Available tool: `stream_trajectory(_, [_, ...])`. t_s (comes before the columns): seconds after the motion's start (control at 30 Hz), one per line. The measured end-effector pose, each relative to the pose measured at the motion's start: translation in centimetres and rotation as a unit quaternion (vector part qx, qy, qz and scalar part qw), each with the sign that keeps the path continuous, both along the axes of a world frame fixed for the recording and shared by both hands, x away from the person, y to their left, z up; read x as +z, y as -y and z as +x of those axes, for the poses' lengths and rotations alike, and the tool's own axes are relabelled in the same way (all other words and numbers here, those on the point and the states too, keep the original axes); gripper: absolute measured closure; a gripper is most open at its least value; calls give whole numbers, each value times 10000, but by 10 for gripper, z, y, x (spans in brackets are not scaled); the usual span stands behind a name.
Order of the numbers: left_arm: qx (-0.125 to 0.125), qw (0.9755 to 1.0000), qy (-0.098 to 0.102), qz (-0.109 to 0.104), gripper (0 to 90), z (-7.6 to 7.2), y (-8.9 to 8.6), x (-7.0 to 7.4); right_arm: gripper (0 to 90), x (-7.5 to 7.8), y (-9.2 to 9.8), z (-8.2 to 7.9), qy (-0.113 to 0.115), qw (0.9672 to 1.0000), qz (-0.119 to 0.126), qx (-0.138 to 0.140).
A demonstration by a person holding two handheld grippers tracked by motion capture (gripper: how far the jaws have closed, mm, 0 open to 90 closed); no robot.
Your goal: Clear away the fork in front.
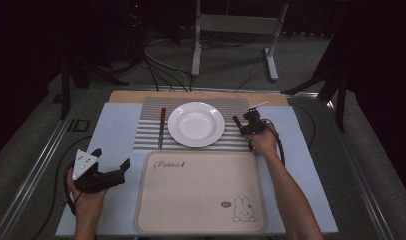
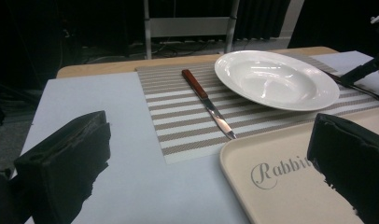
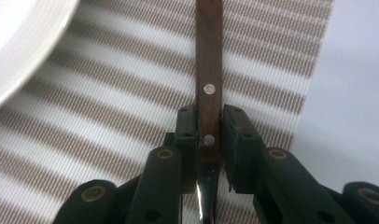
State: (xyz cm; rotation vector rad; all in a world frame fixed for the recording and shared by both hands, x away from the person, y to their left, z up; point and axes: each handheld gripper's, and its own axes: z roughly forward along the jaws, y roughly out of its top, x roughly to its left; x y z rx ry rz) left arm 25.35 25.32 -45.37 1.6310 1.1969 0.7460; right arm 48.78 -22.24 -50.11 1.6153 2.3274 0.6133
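A white plate (image 1: pixel 196 124) sits in the middle of a striped placemat (image 1: pixel 146 135). Left of the plate lies a knife (image 1: pixel 162 127) with a reddish wooden handle. On the right side of the plate lies a second wooden-handled utensil (image 1: pixel 236 120). My right gripper (image 3: pixel 208 121) is shut on its riveted handle (image 3: pixel 208 56), with both pads pressed against the wood just above the metal part. The utensil rests on the mat. My left gripper (image 1: pixel 111 158) stands open and holds nothing, low over the pale blue cover at the near left.
A beige tray (image 1: pixel 201 192) printed with "Rabbit" and a bunny lies in front of the placemat. The pale blue cover (image 1: pixel 116 125) spans the table, with a wooden strip at its far edge. Stand legs and cables lie on the floor beyond.
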Motion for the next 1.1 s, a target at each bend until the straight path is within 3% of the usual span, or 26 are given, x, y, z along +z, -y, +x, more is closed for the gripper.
stream_trajectory(0.17, [-32,10000,-18,42,0,1,3,-1,771,3,-6,-3,-229,9987,-348,292])
stream_trajectory(0.47, [-8,10000,-25,31,0,0,2,-1,783,7,-11,-5,-490,9956,-629,491])
stream_trajectory(0.6, [-4,10000,-23,32,0,1,1,-1,786,7,-13,-11,-219,9956,-704,577])
stream_trajectory(0.9, [-13,10000,-38,42,0,2,3,-2,786,30,-12,-21,426,9958,-417,689])
stream_trajectory(1.1, [-17,10000,-43,55,0,2,3,-2,785,48,-16,-31,850,9931,-205,786])
